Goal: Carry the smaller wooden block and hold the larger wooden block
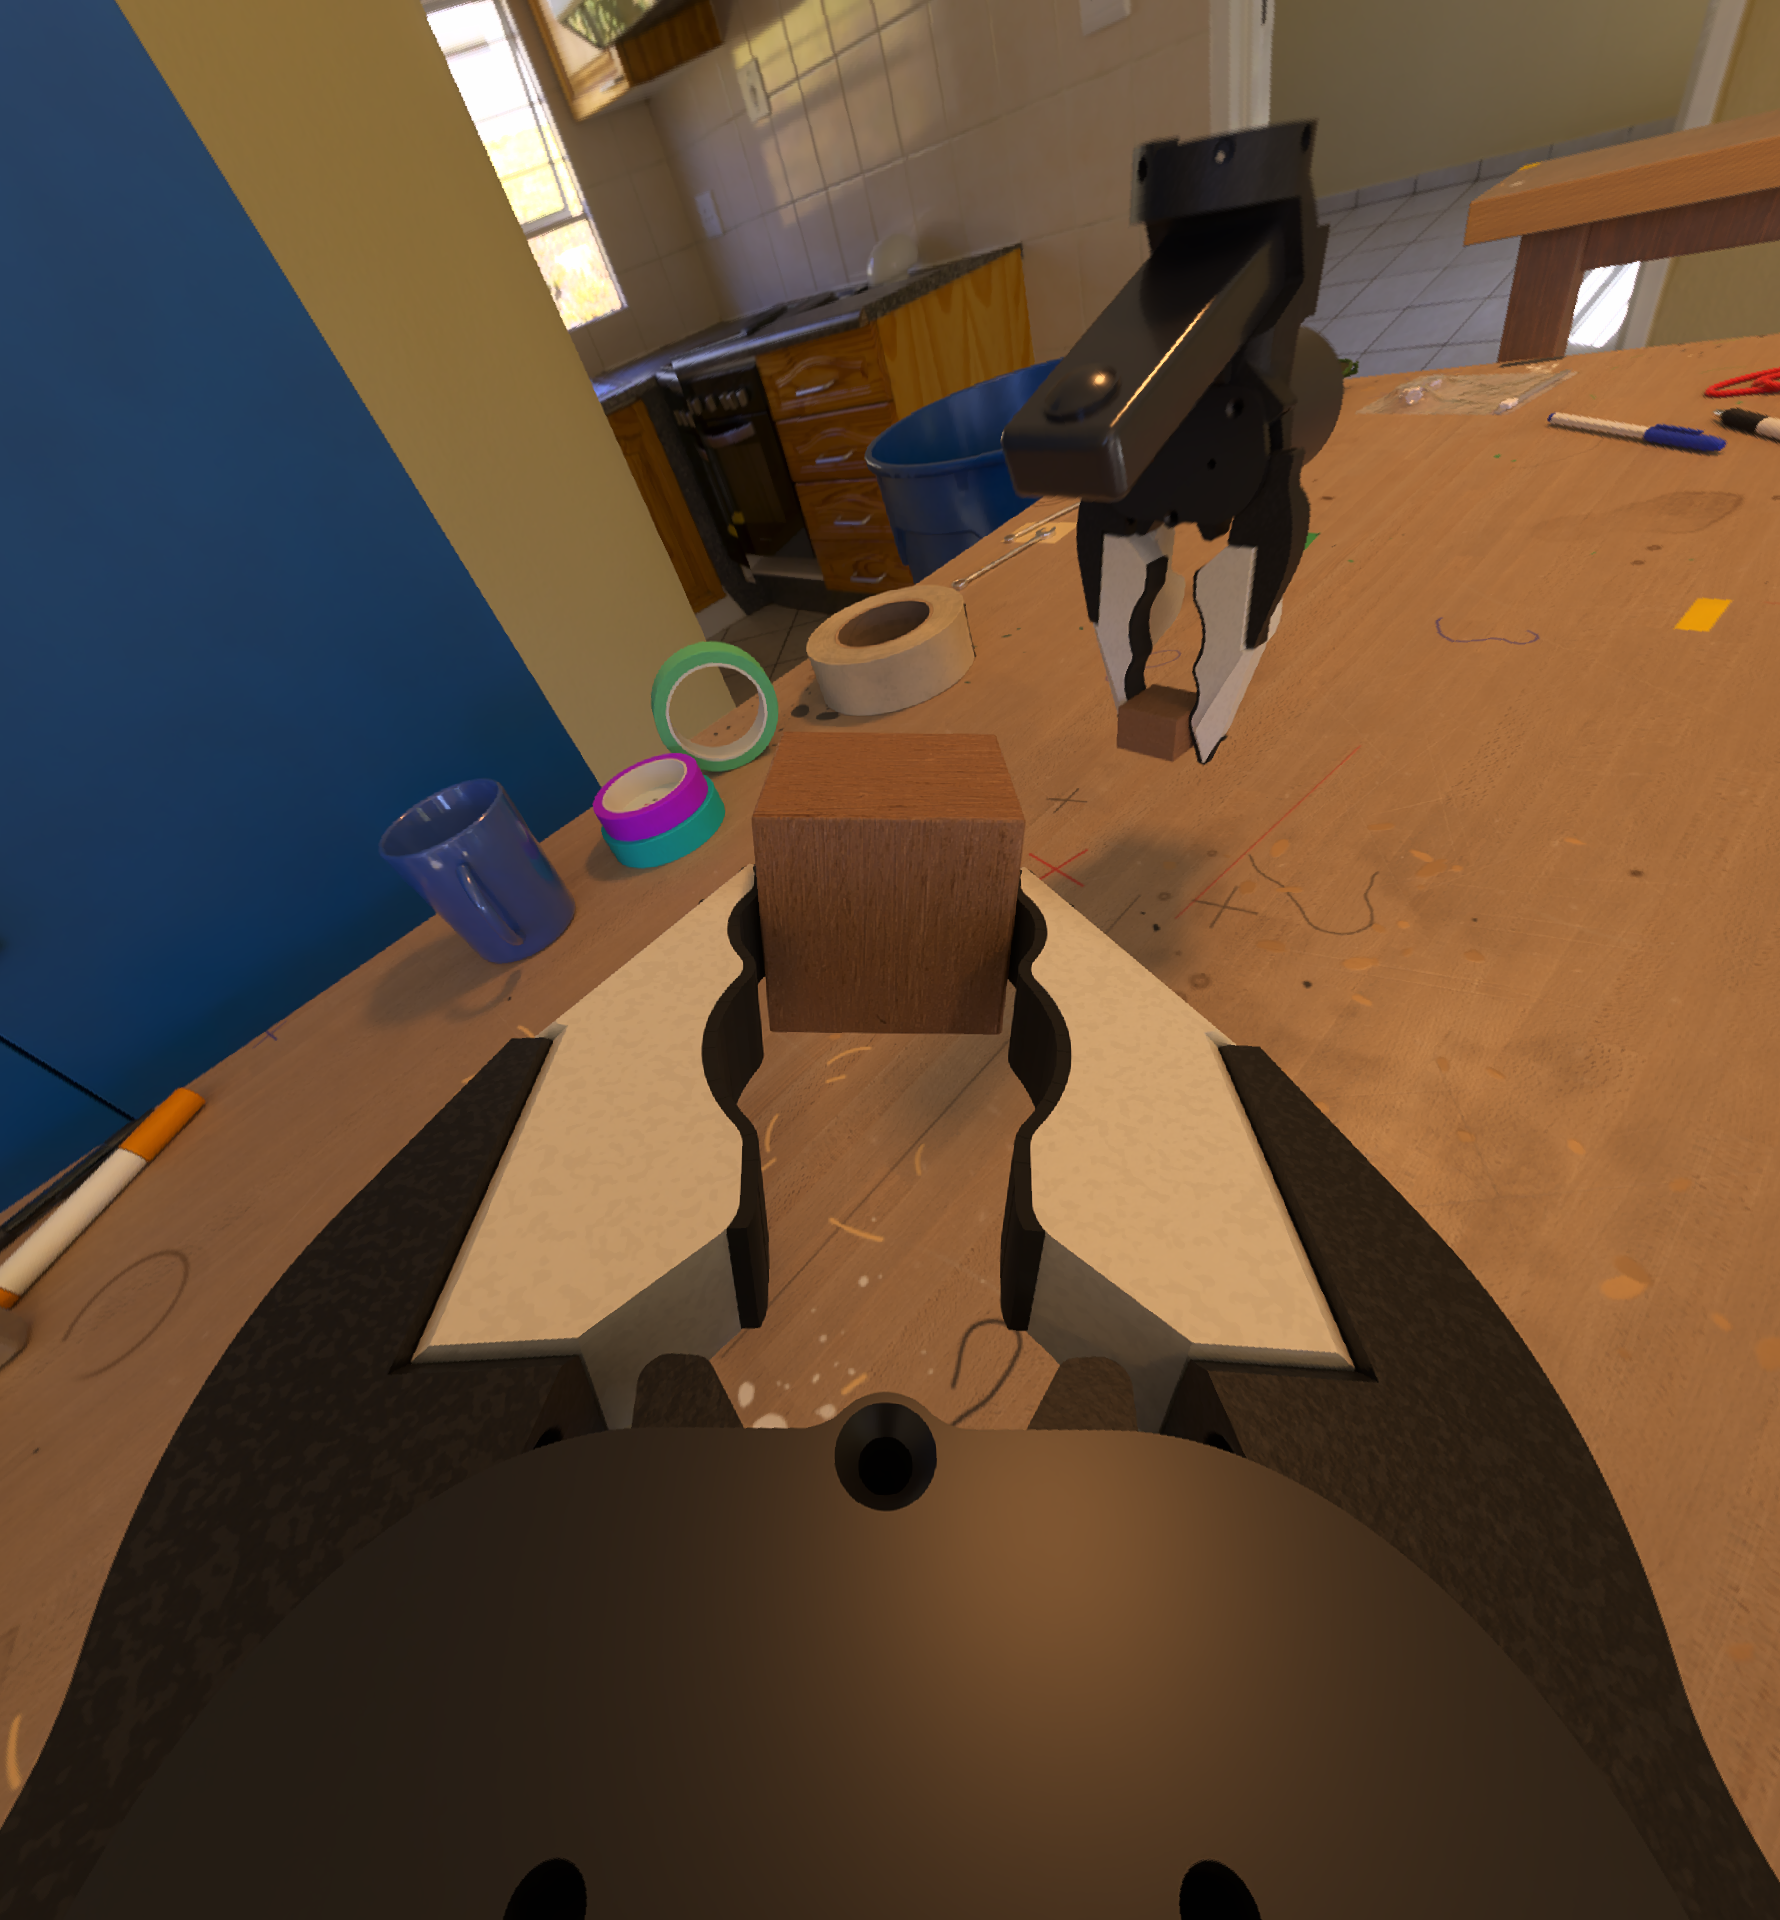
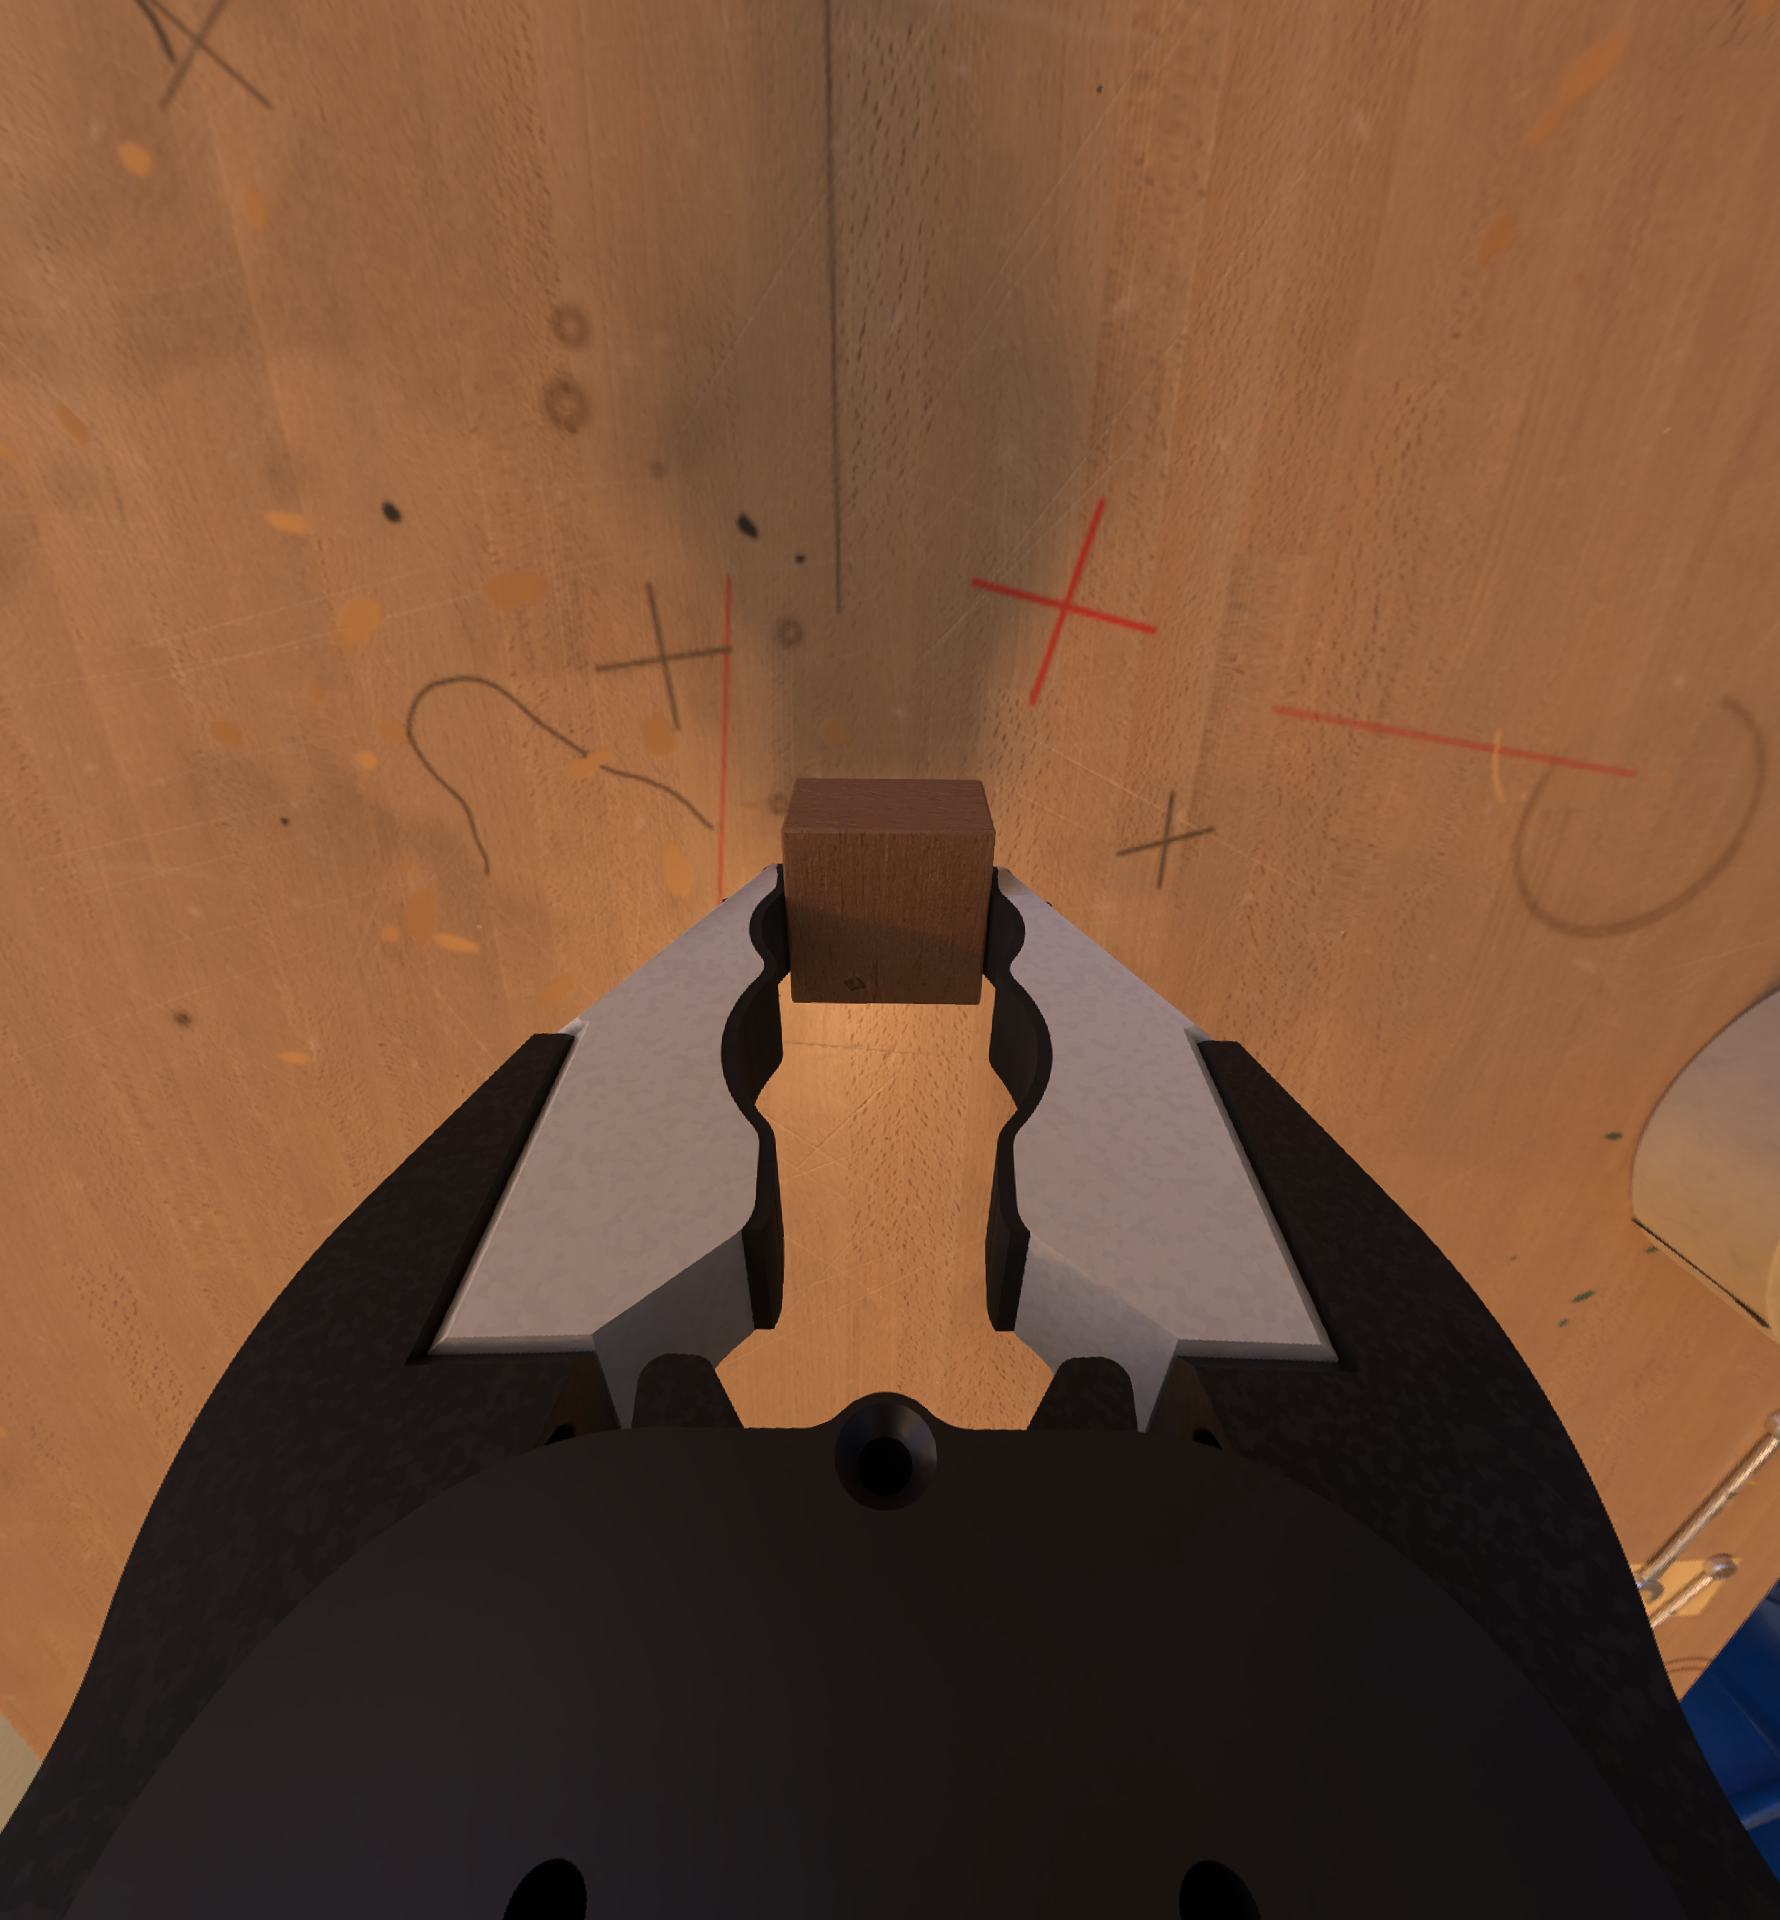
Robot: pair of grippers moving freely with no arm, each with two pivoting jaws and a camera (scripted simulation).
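Note:
My left gripper [image 1: 886,904] is shut on the larger wooden block [image 1: 886,883], a brown cube held between the fingertips above the wooden table [image 1: 1488,1039]. My right gripper [image 2: 886,914] is shut on the smaller wooden block [image 2: 886,894], a small brown cube, and points down at the table [image 2: 346,312] from above. In the left wrist view the right gripper [image 1: 1166,717] hangs above the table behind and to the right of the larger block, with the smaller block [image 1: 1154,724] at its fingertips, clear of the surface.
Left of the larger block are a blue mug [image 1: 481,873], a purple-and-teal tape roll [image 1: 657,810], a green tape roll [image 1: 714,707] and a white tape roll [image 1: 891,649]. Markers [image 1: 1634,431] lie far right, an orange-capped marker [image 1: 86,1195] at left. A blue bin [image 1: 953,468] stands past the table edge.

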